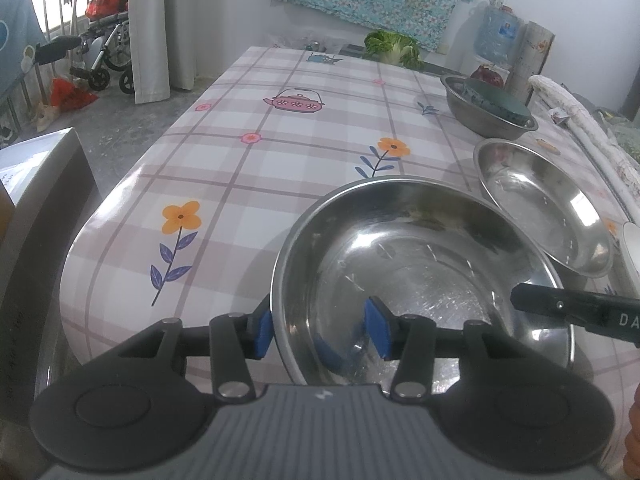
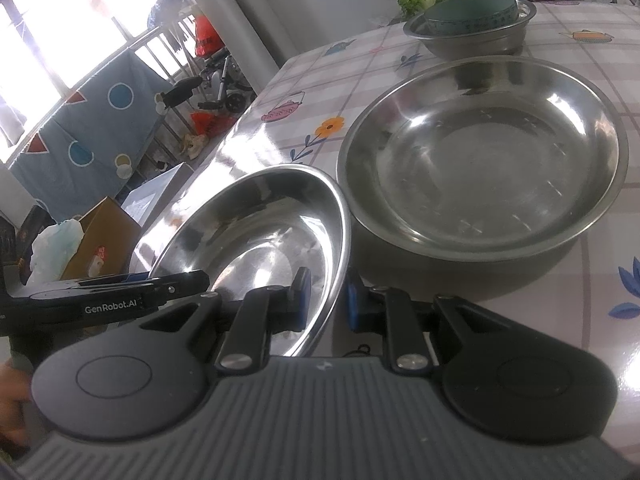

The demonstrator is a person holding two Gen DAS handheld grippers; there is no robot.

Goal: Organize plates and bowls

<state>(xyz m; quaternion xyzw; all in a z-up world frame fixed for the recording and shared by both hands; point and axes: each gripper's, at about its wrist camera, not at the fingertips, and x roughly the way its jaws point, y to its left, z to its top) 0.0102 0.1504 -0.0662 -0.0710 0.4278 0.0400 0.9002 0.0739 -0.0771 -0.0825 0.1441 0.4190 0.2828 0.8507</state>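
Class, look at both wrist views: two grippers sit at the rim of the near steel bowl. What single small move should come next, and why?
Probably lift the near bowl a little with the right gripper, which pinches its rim. The left gripper only straddles the rim, pads apart. The wide bowl beside it lies empty, a likely place to nest it.

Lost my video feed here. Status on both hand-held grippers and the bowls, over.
Left hand-held gripper astride near steel bowl rim, pads not pressing. Right hand-held gripper shut on same rim, bowl tilted. Second steel bowl close alongside. Nested bowls beyond.

"GenRobot.AI" – on left gripper side.
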